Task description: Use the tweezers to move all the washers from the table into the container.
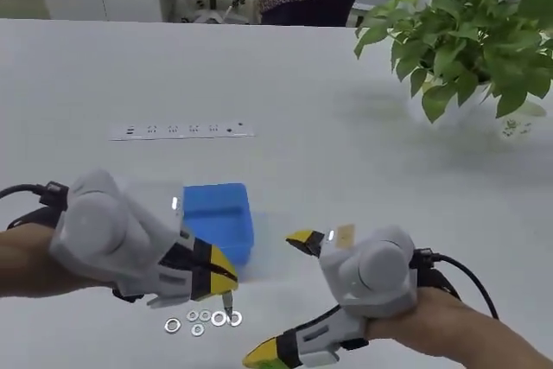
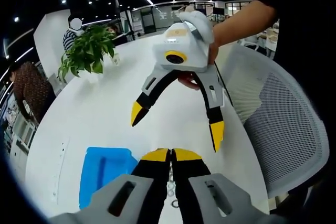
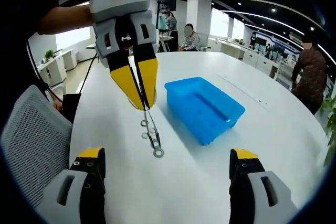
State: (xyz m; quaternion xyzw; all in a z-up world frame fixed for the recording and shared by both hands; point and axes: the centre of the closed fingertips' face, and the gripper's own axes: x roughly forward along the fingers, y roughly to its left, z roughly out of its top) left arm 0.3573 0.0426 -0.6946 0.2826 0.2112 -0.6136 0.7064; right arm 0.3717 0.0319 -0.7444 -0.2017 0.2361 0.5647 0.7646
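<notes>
White tabletop (image 1: 346,170): left hand-held gripper (image 3: 144,100) pinches slim metal tweezers (image 3: 151,128) at washers (image 1: 204,318); right hand-held gripper (image 2: 176,130) gapes empty.

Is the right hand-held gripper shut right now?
No, the right hand-held gripper has its two yellow-tipped jaws spread wide apart, with nothing between them.

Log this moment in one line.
left gripper: shut on tweezers, tips at washers | washers: on table | container: looks empty | right gripper: open
</notes>
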